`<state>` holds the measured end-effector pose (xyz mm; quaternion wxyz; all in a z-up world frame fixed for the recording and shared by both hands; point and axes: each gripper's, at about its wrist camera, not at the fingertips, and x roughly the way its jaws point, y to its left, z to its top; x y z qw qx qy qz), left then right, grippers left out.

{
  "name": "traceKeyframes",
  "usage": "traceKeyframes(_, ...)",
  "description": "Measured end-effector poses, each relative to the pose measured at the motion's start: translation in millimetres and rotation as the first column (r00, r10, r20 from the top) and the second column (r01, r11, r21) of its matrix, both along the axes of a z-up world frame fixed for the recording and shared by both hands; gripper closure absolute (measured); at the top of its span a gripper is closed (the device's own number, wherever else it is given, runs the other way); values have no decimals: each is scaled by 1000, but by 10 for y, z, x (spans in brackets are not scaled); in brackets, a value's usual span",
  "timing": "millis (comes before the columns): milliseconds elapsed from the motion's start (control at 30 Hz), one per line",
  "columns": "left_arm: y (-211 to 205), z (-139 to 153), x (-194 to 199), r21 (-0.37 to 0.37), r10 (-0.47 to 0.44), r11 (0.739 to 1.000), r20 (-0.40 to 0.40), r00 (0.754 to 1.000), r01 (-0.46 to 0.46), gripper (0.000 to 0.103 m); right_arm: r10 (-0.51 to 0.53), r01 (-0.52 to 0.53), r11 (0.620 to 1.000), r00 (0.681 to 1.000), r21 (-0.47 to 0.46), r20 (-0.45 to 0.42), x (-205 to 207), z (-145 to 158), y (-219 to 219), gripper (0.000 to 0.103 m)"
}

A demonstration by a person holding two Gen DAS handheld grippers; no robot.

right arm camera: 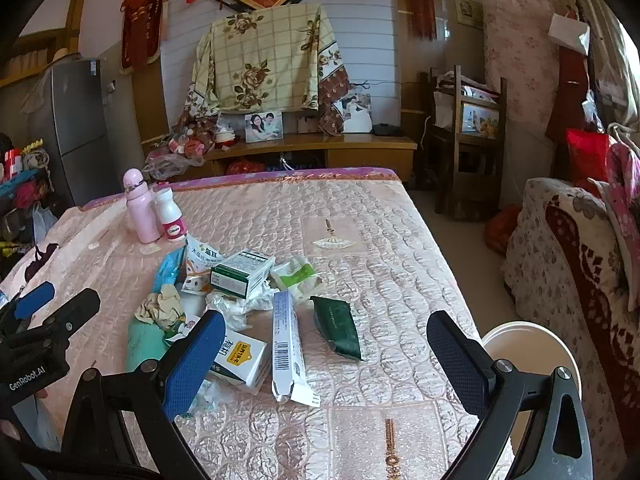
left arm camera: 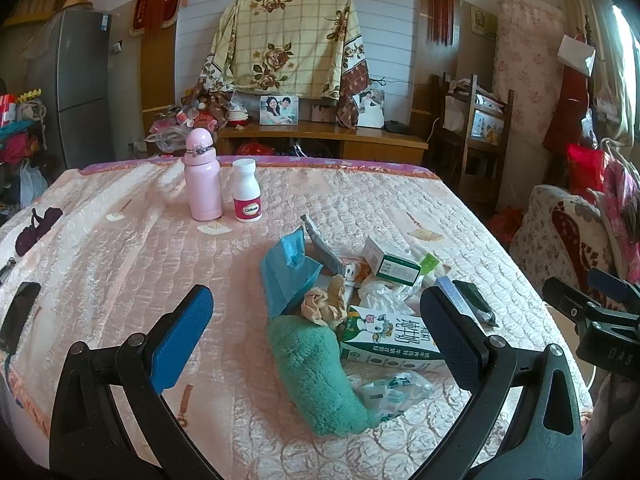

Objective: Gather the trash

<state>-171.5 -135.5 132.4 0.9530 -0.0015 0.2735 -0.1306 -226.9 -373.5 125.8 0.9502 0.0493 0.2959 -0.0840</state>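
A pile of trash lies on the pink quilted table point(left arm camera: 120, 248): a milk carton point(left arm camera: 394, 336), a green-and-white box point(left arm camera: 394, 266), a blue wrapper point(left arm camera: 286, 268), crumpled brown paper point(left arm camera: 326, 304) and a teal fuzzy cloth point(left arm camera: 320, 380). My left gripper point(left arm camera: 316, 328) is open and empty, its fingers either side of the pile. In the right wrist view my right gripper point(right arm camera: 328, 344) is open and empty above a long white box point(right arm camera: 286, 344) and a dark green pouch point(right arm camera: 338, 326); the milk carton point(right arm camera: 240, 360) lies by its left finger.
A pink bottle point(left arm camera: 202, 176) and a white pill bottle point(left arm camera: 246, 192) stand at the back of the table. A black phone point(left arm camera: 18, 316) lies at the left edge. A white bin point(right arm camera: 532, 344) stands off the table's right edge, beside a sofa point(right arm camera: 568, 248).
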Motion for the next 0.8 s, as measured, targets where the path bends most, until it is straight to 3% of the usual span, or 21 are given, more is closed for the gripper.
traceKeyframes(300,52,-41,19,15,-9,1000,-11,1000,9,0,27,-27,1000,999,-4,-20,52,-38,34,3)
traceKeyframes(667,474,-352,156,36,-18,999,-153,988,24,0,87,-81,995,990,50,-114,153,-320,-65,3)
traceKeyframes(800,514,-387,278,29,-19,999,-188,982,25,0,132,-117,987,979,106,-152,237,-464,-87,13)
